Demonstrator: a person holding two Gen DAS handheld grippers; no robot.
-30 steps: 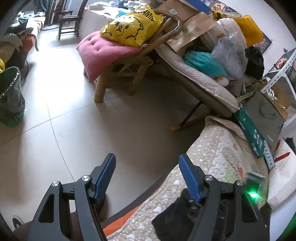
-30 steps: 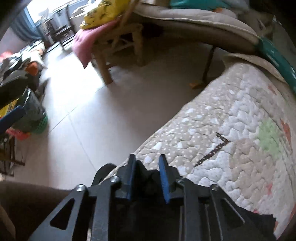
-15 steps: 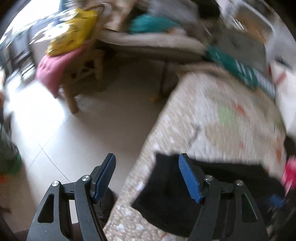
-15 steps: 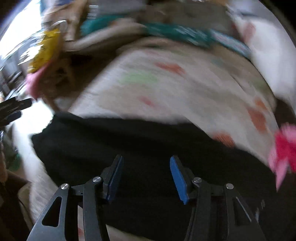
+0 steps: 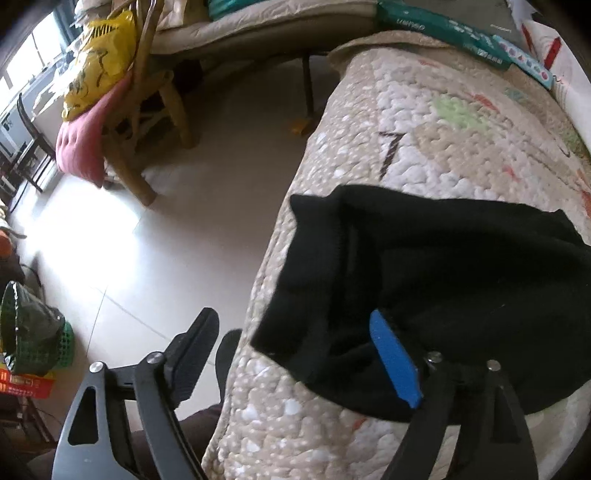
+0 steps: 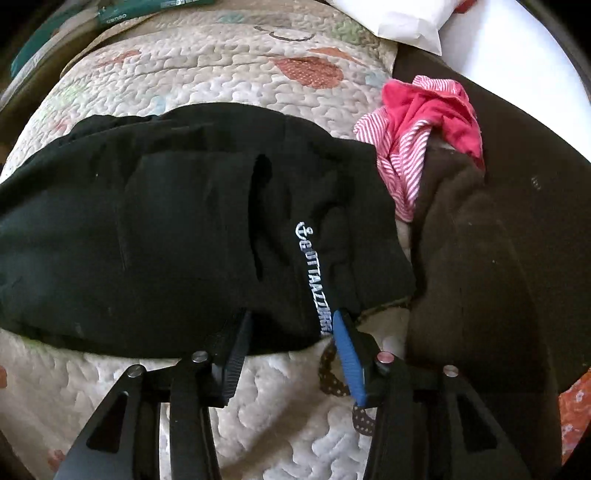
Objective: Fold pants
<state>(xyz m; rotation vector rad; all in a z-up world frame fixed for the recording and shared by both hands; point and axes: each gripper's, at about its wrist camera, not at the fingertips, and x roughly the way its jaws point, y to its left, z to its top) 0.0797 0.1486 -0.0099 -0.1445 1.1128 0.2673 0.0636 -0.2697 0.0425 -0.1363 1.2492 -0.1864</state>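
Nearest in the left wrist view: left gripper (image 5: pixel 295 332), fingers spread wide and holding nothing, one finger out over the floor (image 5: pixel 177 236), the blue-padded one against the near edge of the pants (image 5: pixel 443 266). Cannot tell whether that pad presses the cloth or merely lies in front of it. Nearest in the right wrist view: right gripper (image 6: pixel 290 325), fingers moderately apart, tips at the near hem of the pants (image 6: pixel 177 229), cloth bulging between them but not pinched. Black pants lying across a quilt (image 5: pixel 424 122), bunched into a thick band running side to side, one end near the quilt's edge above the floor. White lettering (image 6: pixel 312 280) running along the cloth just by the right gripper's blue finger. Quilt (image 6: pixel 207 74) pale, stitched, dotted with coloured patches. Just beside the pants' other end, a red striped garment (image 6: pixel 417 129), crumpled, touching or overlapping the black cloth, resting partly on a brown blanket (image 6: pixel 480 240). Beyond the quilt, a green box (image 5: pixel 450 26) along its far edge. Farther off across the floor: a wooden chair (image 5: pixel 155 110) carrying a pink cushion (image 5: pixel 88 140) and a yellow bag (image 5: pixel 99 62). At the left edge, a green basket (image 5: pixel 33 332).
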